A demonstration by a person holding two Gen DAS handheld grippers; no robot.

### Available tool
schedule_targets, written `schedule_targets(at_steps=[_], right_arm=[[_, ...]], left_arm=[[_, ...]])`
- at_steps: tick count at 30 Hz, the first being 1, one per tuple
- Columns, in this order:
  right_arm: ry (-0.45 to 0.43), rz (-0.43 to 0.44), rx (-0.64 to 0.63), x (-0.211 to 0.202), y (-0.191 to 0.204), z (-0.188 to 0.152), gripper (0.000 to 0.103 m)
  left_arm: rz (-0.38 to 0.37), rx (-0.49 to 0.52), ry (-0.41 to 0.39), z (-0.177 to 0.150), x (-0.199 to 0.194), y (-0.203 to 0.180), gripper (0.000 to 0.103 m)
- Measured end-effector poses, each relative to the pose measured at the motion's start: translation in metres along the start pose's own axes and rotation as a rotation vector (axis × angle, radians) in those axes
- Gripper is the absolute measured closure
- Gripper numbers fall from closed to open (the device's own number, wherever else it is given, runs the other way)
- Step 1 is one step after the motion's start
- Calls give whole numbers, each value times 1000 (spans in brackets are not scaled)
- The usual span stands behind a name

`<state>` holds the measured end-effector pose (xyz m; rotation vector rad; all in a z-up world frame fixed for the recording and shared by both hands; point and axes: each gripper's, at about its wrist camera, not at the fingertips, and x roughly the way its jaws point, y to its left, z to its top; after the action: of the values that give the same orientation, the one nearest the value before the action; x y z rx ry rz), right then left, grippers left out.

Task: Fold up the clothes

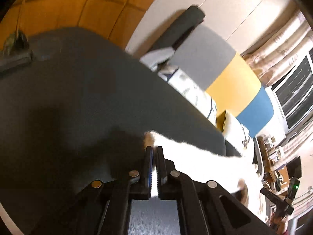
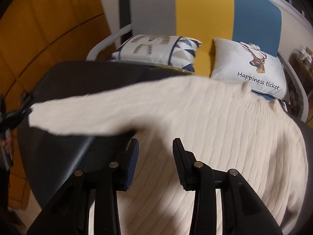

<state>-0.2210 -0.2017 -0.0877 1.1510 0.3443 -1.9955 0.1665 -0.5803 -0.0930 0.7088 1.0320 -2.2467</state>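
Our left gripper (image 1: 154, 150) has its fingers pinched on the white sweater's (image 2: 225, 121) sleeve over the dark surface (image 1: 78, 90), while our right gripper (image 2: 155, 145) hovers open above its body.

The left tool (image 1: 154, 150) is matte black plastic — two flat, narrow fingers (image 1: 160, 164), one faced with a blue pad, the other ridged with fine black teeth. Angular black linkage bars fan back from each finger, pinned by round silver rivets (image 1: 174, 173). The right tool (image 2: 155, 143) is the same build: a blue ribbed pad on the left finger (image 2: 131, 162), a black serrated face on the right one, and silver pivot pins on the black link arms (image 2: 232, 172). Seen from the right wrist, the left tool shows at the frame's far edge as a small black shape, blurred.
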Motion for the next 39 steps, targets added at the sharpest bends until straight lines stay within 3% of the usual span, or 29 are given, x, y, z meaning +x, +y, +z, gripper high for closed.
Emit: schedule_targets(at_steps=[3, 7, 10, 15, 19, 24, 25, 27, 32, 34, 37, 39], right_arm=[[33, 17, 24, 27, -13, 24, 64], [136, 8, 25, 81, -8, 36, 64], [118, -4, 24, 101, -1, 35, 62], [94, -6, 93, 105, 1, 40, 62], [78, -15, 128, 103, 2, 40, 61], [60, -44, 142, 102, 12, 42, 53], [61, -48, 147, 102, 14, 42, 51], [60, -53, 139, 103, 18, 43, 47], [70, -38, 152, 105, 24, 46, 46], [74, -6, 172, 107, 30, 49, 39], [76, -45, 97, 116, 55, 49, 30], [79, -64, 28, 121, 70, 47, 16]], left_arm=[[29, 12, 7, 8, 14, -2, 101], [154, 26, 107, 21, 60, 17, 101], [213, 2, 161, 18, 80, 35, 101], [163, -27, 183, 19, 80, 39, 100], [131, -42, 220, 18, 82, 41, 86], [90, -61, 267, 17, 84, 44, 80], [82, -65, 276, 17, 84, 45, 81], [70, -71, 290, 17, 84, 46, 98], [170, -34, 193, 25, 71, 44, 100], [215, -19, 178, 29, 69, 44, 100], [273, -2, 205, 28, 77, 49, 99], [258, -33, 214, 24, 73, 54, 96]])
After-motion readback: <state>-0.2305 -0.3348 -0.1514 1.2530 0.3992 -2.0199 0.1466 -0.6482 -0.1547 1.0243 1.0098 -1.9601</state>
